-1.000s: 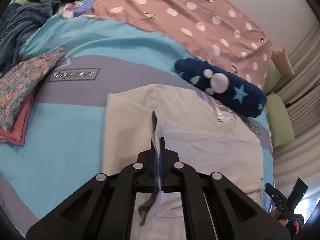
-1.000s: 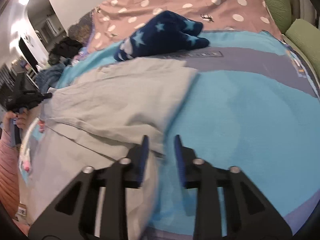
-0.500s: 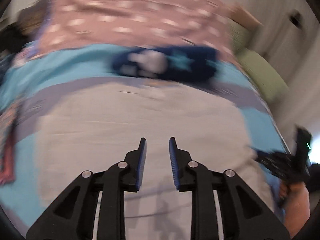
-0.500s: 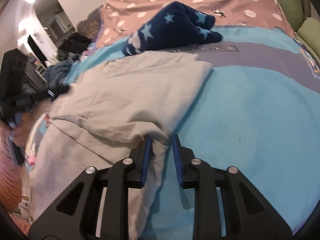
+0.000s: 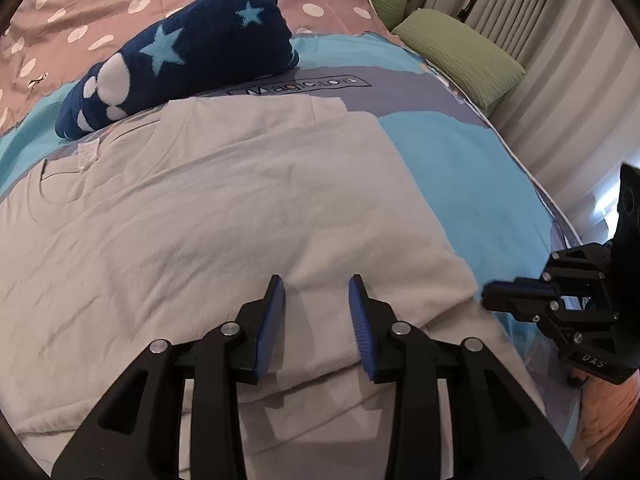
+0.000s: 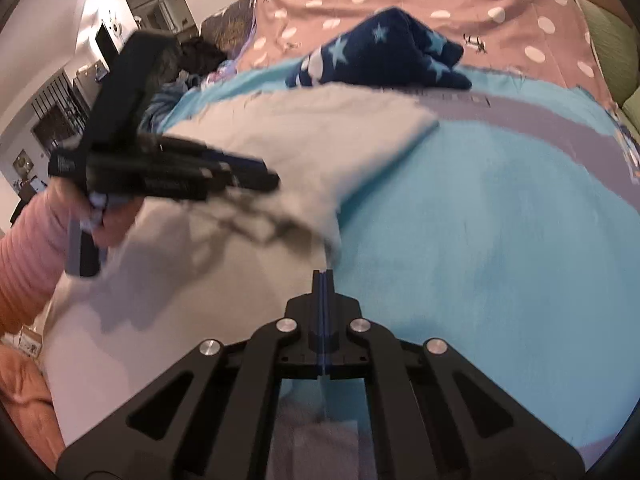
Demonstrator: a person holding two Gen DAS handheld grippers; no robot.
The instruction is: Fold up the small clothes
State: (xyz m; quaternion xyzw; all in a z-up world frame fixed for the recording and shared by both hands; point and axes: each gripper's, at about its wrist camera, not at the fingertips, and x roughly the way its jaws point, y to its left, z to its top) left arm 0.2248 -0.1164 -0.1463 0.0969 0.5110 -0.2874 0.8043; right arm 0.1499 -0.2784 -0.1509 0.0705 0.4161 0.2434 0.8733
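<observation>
Jaws on my left gripper (image 5: 316,292) are opening, standing partway apart, nothing pinched between the blue pads; they are hovering over the near hem of the pale grey shirt (image 5: 208,216), cloth lying flat under the gap. My right gripper (image 6: 322,276) is sitting fully closed, pads pressed together right at the shirt's right edge; whether a bit of hem is being caught in there I cannot tell, the tips are covering it. From the left wrist view that right gripper is showing off to my right, its tips touching the shirt's corner. In the right wrist view my left hand (image 6: 100,216) with a pink sleeve (image 6: 24,248) is showing blurred off to the left, above the cloth.

Shirt is lying spread ahead of both grippers on the blue and grey bedcover (image 5: 472,184), one side folded over, neckline and label at far left. Just beyond the shirt's far edge a navy star-print plush (image 5: 180,52) is resting, touching or nearly touching the cloth. Behind that a pink polka-dot blanket (image 5: 80,4) is lying. Far right of my left gripper, green pillows (image 5: 460,48) are sitting against pale curtains (image 5: 560,60).
</observation>
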